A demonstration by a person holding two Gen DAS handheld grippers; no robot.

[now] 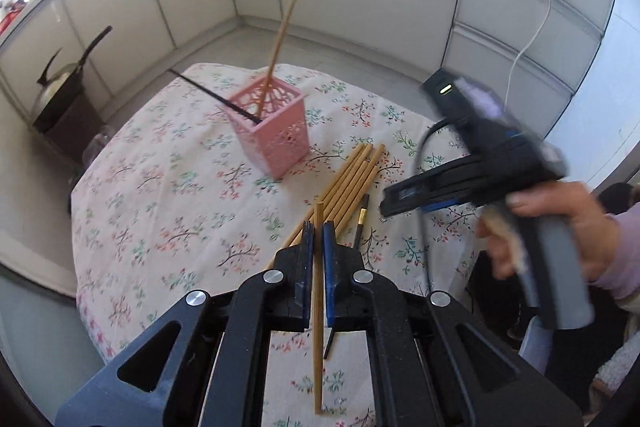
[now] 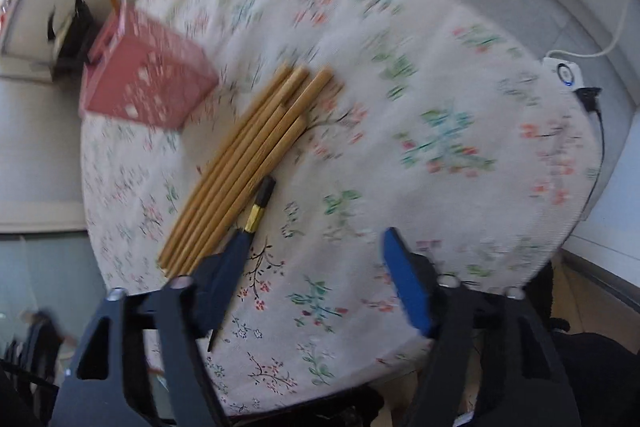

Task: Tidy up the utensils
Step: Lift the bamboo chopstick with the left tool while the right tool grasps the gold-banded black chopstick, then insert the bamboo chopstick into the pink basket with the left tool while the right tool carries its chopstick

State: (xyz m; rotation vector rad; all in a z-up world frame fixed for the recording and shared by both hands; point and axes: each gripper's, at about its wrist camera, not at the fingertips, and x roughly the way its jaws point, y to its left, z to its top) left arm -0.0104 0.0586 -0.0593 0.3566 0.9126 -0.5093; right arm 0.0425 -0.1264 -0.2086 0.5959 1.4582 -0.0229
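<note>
Left wrist view: left gripper (image 1: 318,233) jaws nearly closed, pinching one bamboo chopstick (image 1: 318,267) held upright between blue pads; its lower end runs past the mechanism. Bundle of bamboo chopsticks (image 1: 352,179) lies just beyond, partly hidden behind the jaws, one black gold-banded chopstick (image 1: 361,223) beside it. Pink lattice holder (image 1: 270,129) stands farther off on the floral tablecloth (image 1: 160,187), holding one bamboo and one black chopstick. Right wrist view, blurred: right gripper (image 2: 316,259) wide open, empty, above cloth; its left finger (image 2: 224,279) overlaps the black chopstick, contact unclear.
</note>
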